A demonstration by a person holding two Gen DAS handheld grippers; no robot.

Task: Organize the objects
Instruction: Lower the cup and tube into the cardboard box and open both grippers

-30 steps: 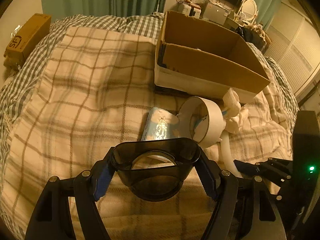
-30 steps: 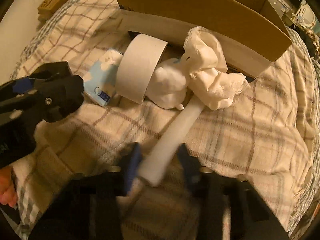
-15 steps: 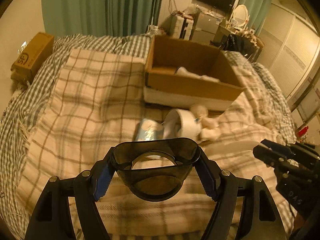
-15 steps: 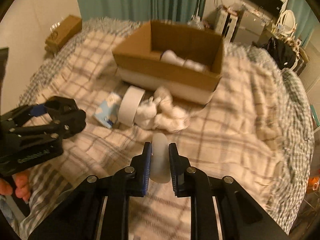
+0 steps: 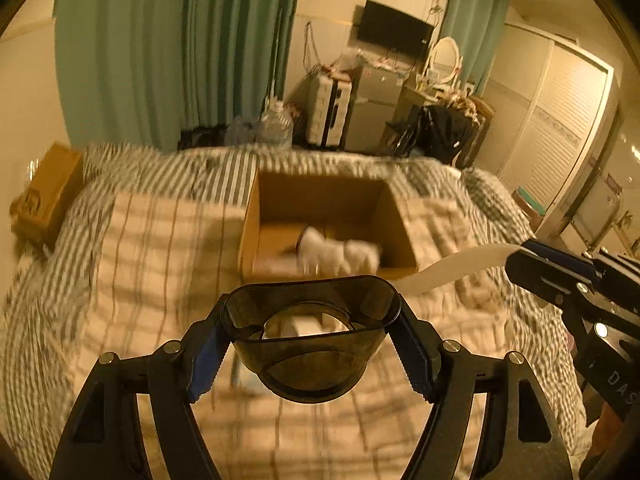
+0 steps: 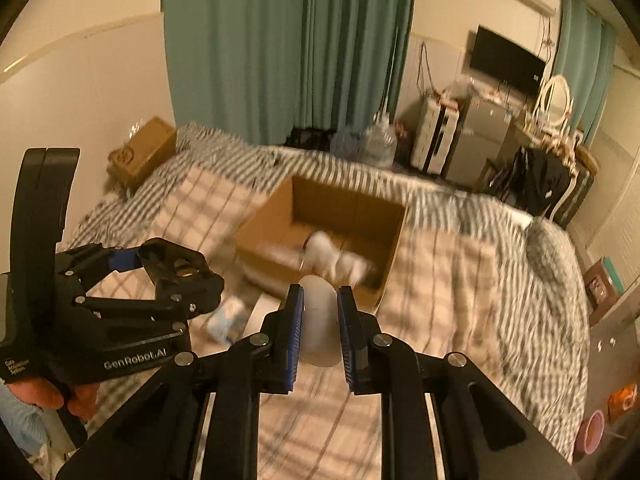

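Observation:
My left gripper [image 5: 310, 344] is shut on a dark translucent cup [image 5: 310, 354], held high over the plaid bed. My right gripper [image 6: 319, 326] is shut on a white cylinder [image 6: 319, 328], which also shows as a long white tube [image 5: 448, 266] in the left wrist view. An open cardboard box [image 5: 384, 216] sits on the bed ahead, with white cloth items [image 5: 340, 254] inside; it also shows in the right wrist view [image 6: 276, 220]. A white tape roll [image 6: 260, 312] and a blue packet [image 6: 226, 318] lie on the bed in front of the box, partly hidden.
A small brown carton [image 5: 44, 196] sits at the bed's left edge. Beyond the bed are green curtains [image 5: 160, 52], water bottles [image 5: 276, 124], a suitcase [image 5: 328, 108], a cabinet with a mirror and a wall TV [image 5: 394, 30]. The left gripper's body [image 6: 120, 304] fills the right view's left side.
Both grippers have risen well above the bed and pulled back. The right gripper lifted the white cylinder off the bed. The box interior has come into view.

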